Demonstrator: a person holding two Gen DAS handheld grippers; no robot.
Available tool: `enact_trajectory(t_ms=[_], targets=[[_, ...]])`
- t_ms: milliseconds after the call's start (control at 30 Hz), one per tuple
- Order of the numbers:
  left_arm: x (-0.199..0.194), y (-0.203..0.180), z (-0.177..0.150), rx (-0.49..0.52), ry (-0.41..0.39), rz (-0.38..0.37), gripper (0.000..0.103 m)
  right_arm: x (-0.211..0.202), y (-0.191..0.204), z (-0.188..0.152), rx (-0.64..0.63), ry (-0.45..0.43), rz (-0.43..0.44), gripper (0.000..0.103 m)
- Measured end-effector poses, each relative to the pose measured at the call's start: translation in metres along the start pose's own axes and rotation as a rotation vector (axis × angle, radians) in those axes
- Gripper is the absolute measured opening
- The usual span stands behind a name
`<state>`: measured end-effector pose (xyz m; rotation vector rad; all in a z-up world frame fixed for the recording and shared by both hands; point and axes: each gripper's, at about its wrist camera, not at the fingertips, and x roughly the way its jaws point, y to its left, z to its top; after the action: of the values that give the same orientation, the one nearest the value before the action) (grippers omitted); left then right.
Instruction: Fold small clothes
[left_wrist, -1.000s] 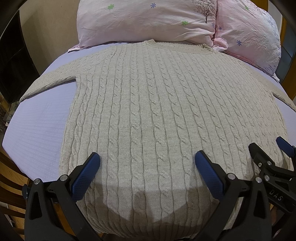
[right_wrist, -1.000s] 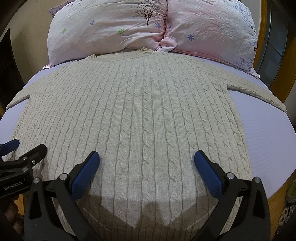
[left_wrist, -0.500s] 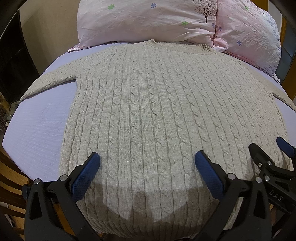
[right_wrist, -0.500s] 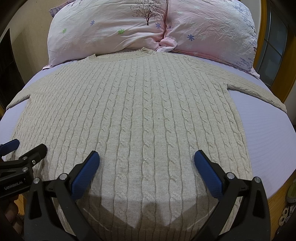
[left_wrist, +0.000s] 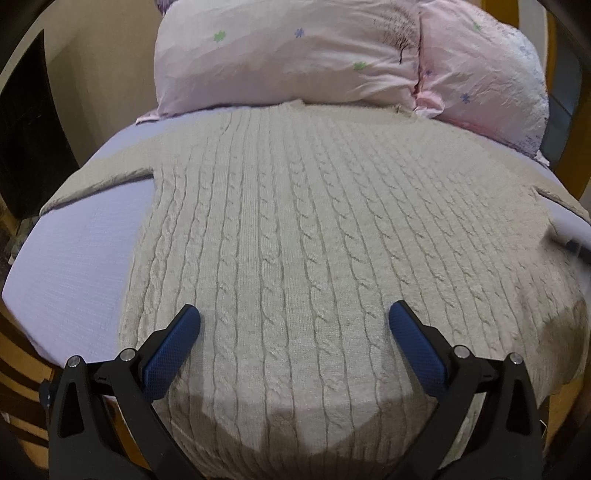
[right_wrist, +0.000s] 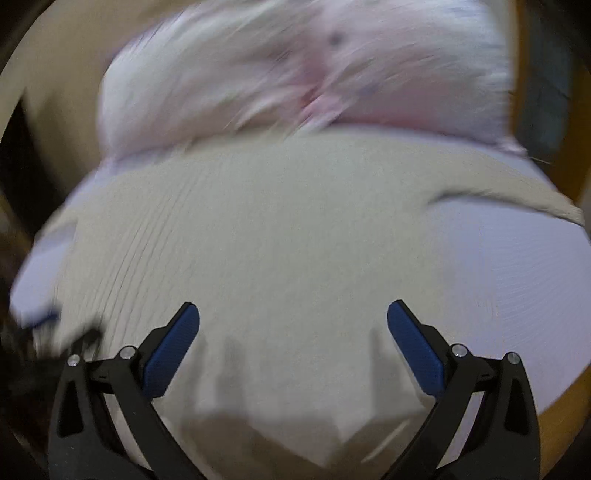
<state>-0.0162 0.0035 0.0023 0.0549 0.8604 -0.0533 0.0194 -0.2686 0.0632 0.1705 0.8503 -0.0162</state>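
The beige cable-knit sweater (left_wrist: 303, 236) lies flat and face up on the lavender bed sheet (left_wrist: 77, 266), its long axis running from the hem at 6 o'clock, nearest both cameras, to the neckline at 12 o'clock, where it meets the two pink flowered pillows (left_wrist: 295, 55); one sleeve reaches out toward 9 o'clock in the left wrist view, the other toward 3 o'clock in the right wrist view. The left gripper (left_wrist: 294, 325) hovers over the hem with its blue-padded jaws wide apart and nothing between them; the knit lies straight ahead of it at 12 o'clock, with the sweater's left side edge off at about 10 o'clock. The right gripper (right_wrist: 293, 325) likewise has its jaws spread and empty; its view is heavily blurred, yet the sweater's (right_wrist: 258, 236) right side edge and bare sheet (right_wrist: 517, 288) show at 1 to 3 o'clock. Judging from this, each gripper is nearer its own side of the garment, so a first fold probably calls for each one to take the sleeve or hem corner on its own side.
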Motion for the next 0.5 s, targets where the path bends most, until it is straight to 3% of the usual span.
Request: enact_trajectory(t_ms=[100,167,233,400,500], targets=[[-0.002,0.010,0.003,-0.036,-0.047,-0.068,0.102,-0.007,-0.096,0.045,0.242,-0.063,-0.082,0.101],[-0.005,0.020,0.007,-0.073,-0.085,-0.134,0.102,0.001,-0.160,0.065,0.415,-0.059,-0.103,0.091],[-0.009,0.033,0.015,-0.121,-0.131,-0.203,0.102,0.019,-0.227,0.083,0.582,-0.030,-0.145,0.071],[-0.010,0.070,0.037,-0.213,-0.203,-0.254,0.102,0.055,-0.332,0.101,0.808,0.019,-0.312,0.061],[-0.009,0.092,0.047,-0.259,-0.231,-0.226,0.102,0.071,-0.368,0.098,0.939,0.025,-0.302,0.058]])
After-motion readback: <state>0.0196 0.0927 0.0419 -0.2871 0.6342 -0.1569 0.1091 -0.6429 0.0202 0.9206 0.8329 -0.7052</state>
